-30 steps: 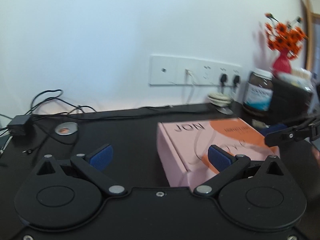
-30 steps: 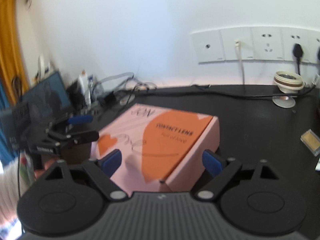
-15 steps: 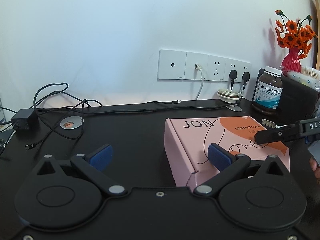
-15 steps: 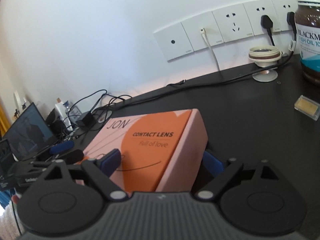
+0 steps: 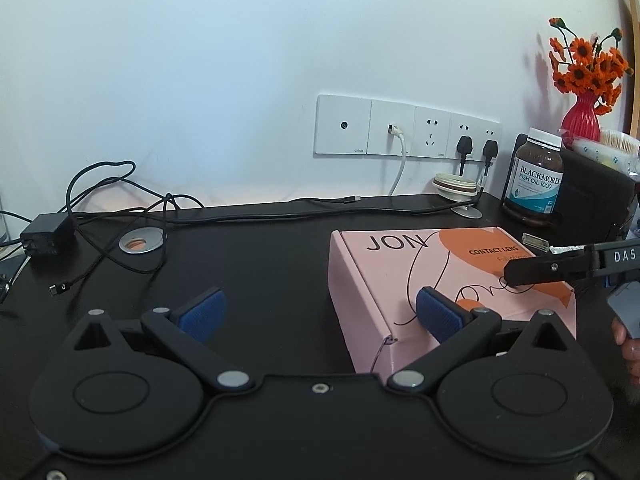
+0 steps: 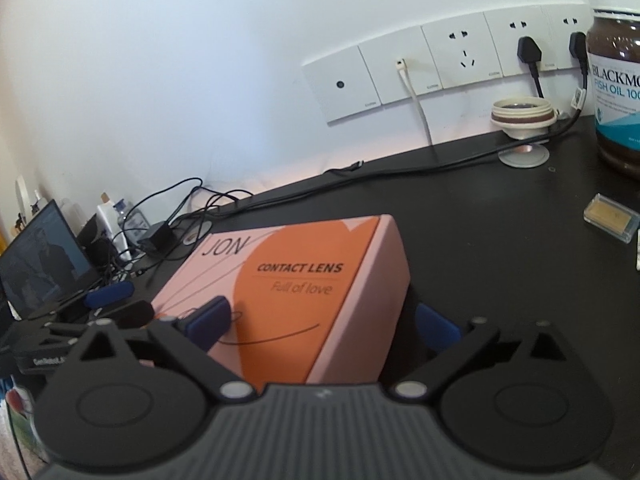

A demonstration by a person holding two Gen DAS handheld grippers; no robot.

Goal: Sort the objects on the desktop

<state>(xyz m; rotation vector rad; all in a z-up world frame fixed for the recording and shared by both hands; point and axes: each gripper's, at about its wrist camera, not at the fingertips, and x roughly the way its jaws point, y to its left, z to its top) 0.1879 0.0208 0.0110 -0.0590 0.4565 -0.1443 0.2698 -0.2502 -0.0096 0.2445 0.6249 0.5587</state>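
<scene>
A pink and orange contact lens box (image 5: 420, 272) lies flat on the black desk (image 5: 272, 264). My left gripper (image 5: 320, 316) is open, its right finger (image 5: 440, 318) over the box's near corner and its left finger over bare desk. My right gripper (image 6: 324, 324) straddles the right edge of the box (image 6: 304, 280) with its jaws opening. Its left pad (image 6: 210, 316) hovers over the lid and its right pad (image 6: 436, 330) stands clear of the box's side. In the left wrist view one right gripper finger (image 5: 540, 270) reaches over the lid.
A fish oil bottle (image 5: 534, 184), a black organiser (image 5: 592, 196) and a red vase of orange flowers (image 5: 582, 116) stand at the back right. A small clear case (image 6: 610, 218) lies right of the box. Cables and an adapter (image 5: 44, 232) crowd the left; a screen (image 6: 40, 264) sits beyond.
The right gripper has rolled, sunk closer to the box and widened its jaws. The left wrist view has gone from blurred to sharp and has shifted only slightly.
</scene>
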